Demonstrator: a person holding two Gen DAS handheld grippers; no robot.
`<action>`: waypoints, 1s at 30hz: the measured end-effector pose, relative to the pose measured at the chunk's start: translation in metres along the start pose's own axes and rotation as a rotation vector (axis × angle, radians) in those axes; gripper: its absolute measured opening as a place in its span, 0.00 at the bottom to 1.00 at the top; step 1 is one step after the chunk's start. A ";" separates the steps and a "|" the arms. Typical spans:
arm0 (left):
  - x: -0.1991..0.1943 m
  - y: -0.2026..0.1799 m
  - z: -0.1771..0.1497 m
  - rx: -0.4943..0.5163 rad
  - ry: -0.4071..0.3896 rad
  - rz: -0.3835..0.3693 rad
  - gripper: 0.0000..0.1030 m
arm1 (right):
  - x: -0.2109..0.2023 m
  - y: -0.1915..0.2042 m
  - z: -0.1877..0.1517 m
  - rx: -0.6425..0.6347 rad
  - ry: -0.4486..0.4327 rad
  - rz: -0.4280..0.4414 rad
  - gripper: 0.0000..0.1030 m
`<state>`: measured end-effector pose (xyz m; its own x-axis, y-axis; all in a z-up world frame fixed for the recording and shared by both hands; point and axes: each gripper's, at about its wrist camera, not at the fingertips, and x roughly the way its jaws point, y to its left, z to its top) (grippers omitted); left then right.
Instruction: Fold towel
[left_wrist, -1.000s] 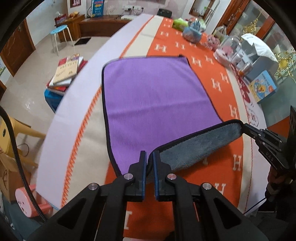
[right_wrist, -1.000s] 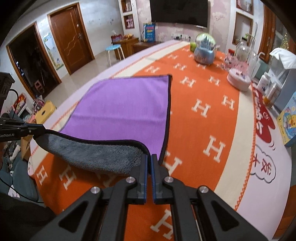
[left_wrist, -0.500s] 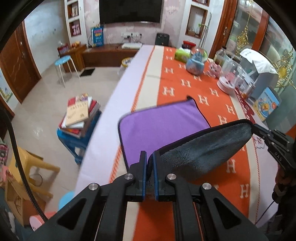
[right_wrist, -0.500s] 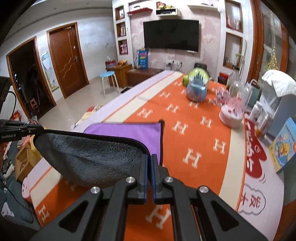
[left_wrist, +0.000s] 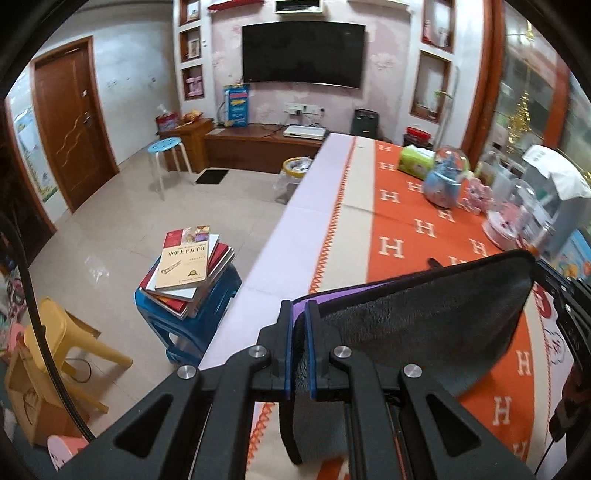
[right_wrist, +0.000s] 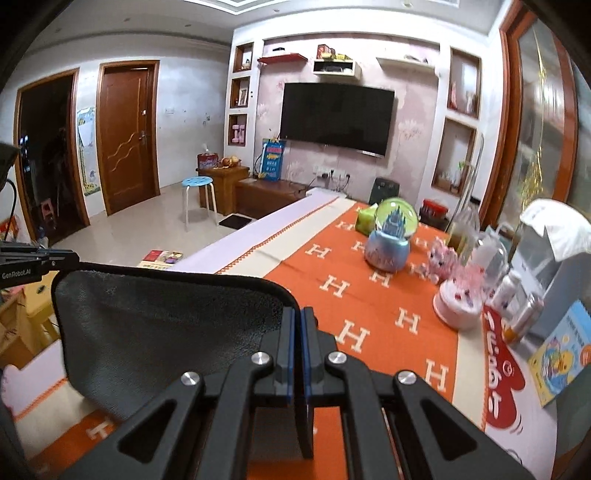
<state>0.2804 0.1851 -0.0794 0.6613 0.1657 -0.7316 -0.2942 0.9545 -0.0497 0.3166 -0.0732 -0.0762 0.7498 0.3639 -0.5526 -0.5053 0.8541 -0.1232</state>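
The towel is purple on one face and grey on the other, with a black hem. My left gripper is shut on one near corner. My right gripper is shut on the other near corner. The edge is stretched between them and held high above the orange table cloth. The grey underside faces both cameras and hangs down. A thin purple strip shows above the hem. The rest of the towel is hidden behind the lifted part.
A snow globe, a green tissue pack, pink trinkets, bottles and a white box stand along the table's far right. A blue stool with stacked books and a yellow chair stand left of the table.
Both grippers have risen and carried the towel's near edge up and forward. The flat purple face has dropped out of sight behind the hanging grey side.
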 end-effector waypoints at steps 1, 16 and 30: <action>0.006 0.000 0.000 -0.003 0.001 0.006 0.04 | 0.004 0.003 -0.002 -0.013 -0.009 -0.011 0.03; 0.057 -0.005 -0.011 -0.028 0.040 -0.013 0.13 | 0.053 0.019 -0.016 -0.050 0.032 -0.080 0.19; 0.033 -0.013 -0.033 -0.024 0.119 -0.030 0.52 | 0.035 0.024 -0.024 -0.006 0.053 -0.067 0.57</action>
<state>0.2829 0.1701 -0.1251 0.5838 0.1051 -0.8050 -0.2925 0.9522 -0.0878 0.3211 -0.0490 -0.1179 0.7583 0.2858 -0.5859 -0.4574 0.8736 -0.1659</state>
